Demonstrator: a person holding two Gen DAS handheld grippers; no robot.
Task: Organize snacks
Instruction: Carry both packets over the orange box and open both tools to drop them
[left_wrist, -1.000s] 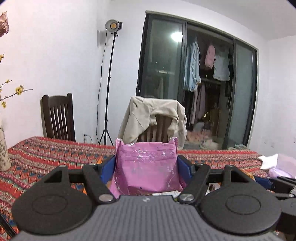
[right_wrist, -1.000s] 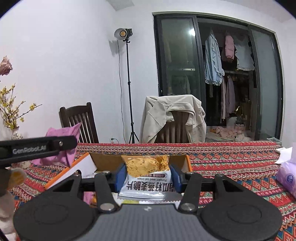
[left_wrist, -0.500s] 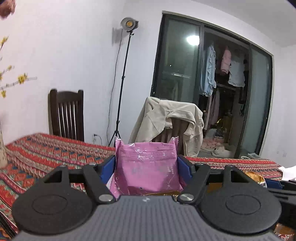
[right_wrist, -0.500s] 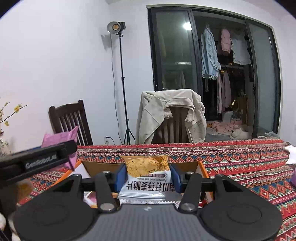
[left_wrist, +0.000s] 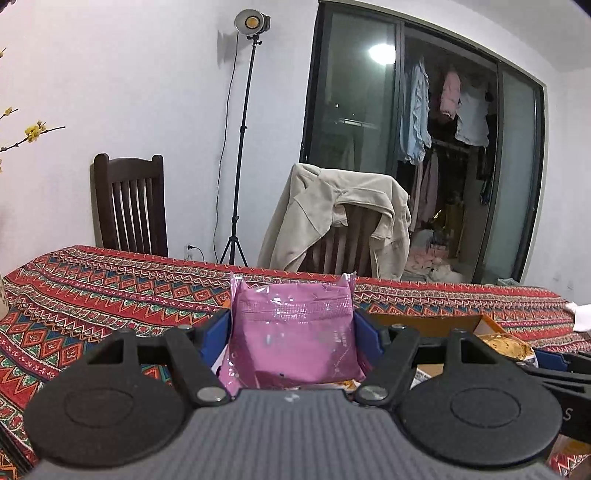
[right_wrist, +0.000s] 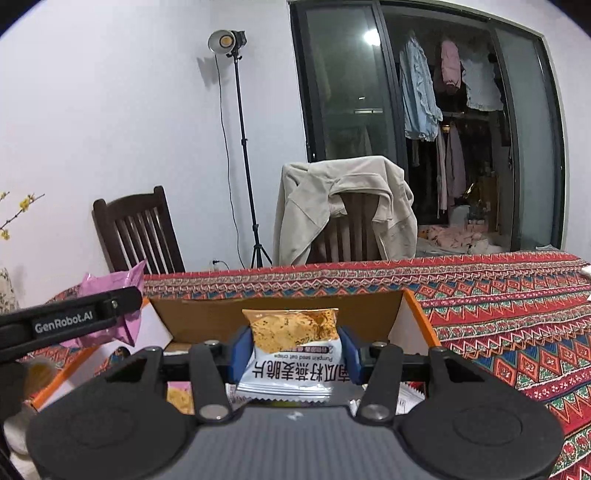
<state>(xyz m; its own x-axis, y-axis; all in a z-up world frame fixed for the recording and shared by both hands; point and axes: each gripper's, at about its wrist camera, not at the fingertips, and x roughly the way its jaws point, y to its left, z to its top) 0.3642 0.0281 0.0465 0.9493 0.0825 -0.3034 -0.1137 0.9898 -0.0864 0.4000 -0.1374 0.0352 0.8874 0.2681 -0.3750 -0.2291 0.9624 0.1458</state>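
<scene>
Our left gripper (left_wrist: 291, 328) has its blue pads clamped on either side of a pink snack packet (left_wrist: 291, 332), jaws set fairly wide around the puffy pouch, which stands upright between them. Over on the other side, our right gripper (right_wrist: 293, 352) is pinched narrower on a pumpkin seed oat crisp packet (right_wrist: 291, 350), orange on its far half and white with printed characters nearer us, also held upright. Just beyond that packet sits the open cardboard box (right_wrist: 280, 314), brown inside with orange-edged flaps, resting on the red patterned tablecloth (right_wrist: 517, 314); more wrapped snacks (right_wrist: 179, 400) peek out low in the box beneath our right fingers. From the right wrist view we catch the left gripper out to the left, its pink packet hovering beside the box's left flap. From the left wrist view the box shows off to the right, with the oat crisp packet's golden top just past it. Across the table, a beige jacket (right_wrist: 343, 206) hangs over a chair back, a second dark wooden chair (left_wrist: 129, 206) stands by the wall, and a light stand (left_wrist: 243, 140) rises between them.
</scene>
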